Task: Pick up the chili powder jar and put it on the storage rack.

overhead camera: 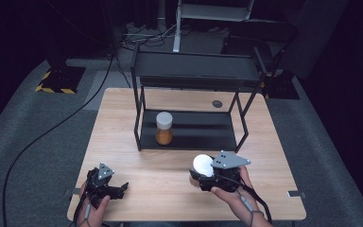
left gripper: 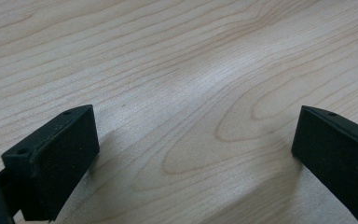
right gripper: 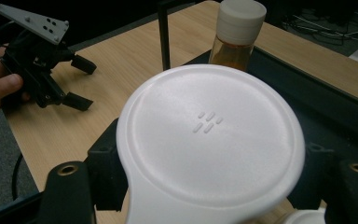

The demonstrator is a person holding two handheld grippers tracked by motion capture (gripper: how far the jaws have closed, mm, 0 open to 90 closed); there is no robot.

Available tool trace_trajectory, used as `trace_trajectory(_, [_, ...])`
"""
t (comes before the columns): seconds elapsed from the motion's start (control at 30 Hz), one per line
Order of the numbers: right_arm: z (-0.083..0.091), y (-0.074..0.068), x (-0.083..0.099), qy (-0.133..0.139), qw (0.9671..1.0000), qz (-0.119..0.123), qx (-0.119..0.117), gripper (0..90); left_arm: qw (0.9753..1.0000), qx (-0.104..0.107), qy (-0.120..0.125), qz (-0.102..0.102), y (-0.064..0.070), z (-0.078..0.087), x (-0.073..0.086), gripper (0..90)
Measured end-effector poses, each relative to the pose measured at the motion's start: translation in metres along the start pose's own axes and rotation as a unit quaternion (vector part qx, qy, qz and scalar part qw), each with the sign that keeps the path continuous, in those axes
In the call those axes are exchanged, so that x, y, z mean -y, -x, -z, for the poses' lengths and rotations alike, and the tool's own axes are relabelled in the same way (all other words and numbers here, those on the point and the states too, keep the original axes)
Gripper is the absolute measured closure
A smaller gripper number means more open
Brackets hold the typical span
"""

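White-lidded container (overhead camera: 202,165) sits clamped in the right gripper (overhead camera: 207,178) over the near right part of the wooden bench (overhead camera: 170,189), just in front of the black shelf rack (overhead camera: 189,75). From the high view it reads as a round white disc at the gripper's front. The right gripper view brings the lid (right gripper: 209,140) close: a smooth white top with four small raised dashes at its centre, and the black jaws pressing against the container from both sides beneath it. What lies under the lid cannot be made out.

Beyond the lid, that view also shows a jar (right gripper: 237,35) of orange contents with a pale cap standing on the rack's lower shelf (right gripper: 307,107); the high view places the same jar (overhead camera: 164,127) towards the shelf's left end.

At the near left corner of the bench, the left gripper (overhead camera: 118,188) rests in the person's hand. Its own view shows its jaws spread wide with nothing but bare wood grain (left gripper: 191,93) between them, and the right gripper view catches it (right gripper: 81,84) from the side, gaping likewise.
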State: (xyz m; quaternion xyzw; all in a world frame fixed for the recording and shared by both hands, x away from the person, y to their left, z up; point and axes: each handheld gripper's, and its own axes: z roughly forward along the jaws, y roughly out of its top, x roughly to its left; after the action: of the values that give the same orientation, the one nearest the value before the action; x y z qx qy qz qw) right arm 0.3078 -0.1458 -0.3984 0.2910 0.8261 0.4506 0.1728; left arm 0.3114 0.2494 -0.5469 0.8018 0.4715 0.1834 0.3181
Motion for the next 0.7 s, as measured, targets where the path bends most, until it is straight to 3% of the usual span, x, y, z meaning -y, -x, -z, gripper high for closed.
trace_trajectory(0.7, [-0.011,0.023,-0.036,0.003,1.0,-0.009,0.0,30.9,1.0,0.0,0.0,0.0,0.0,0.0,0.0,0.3])
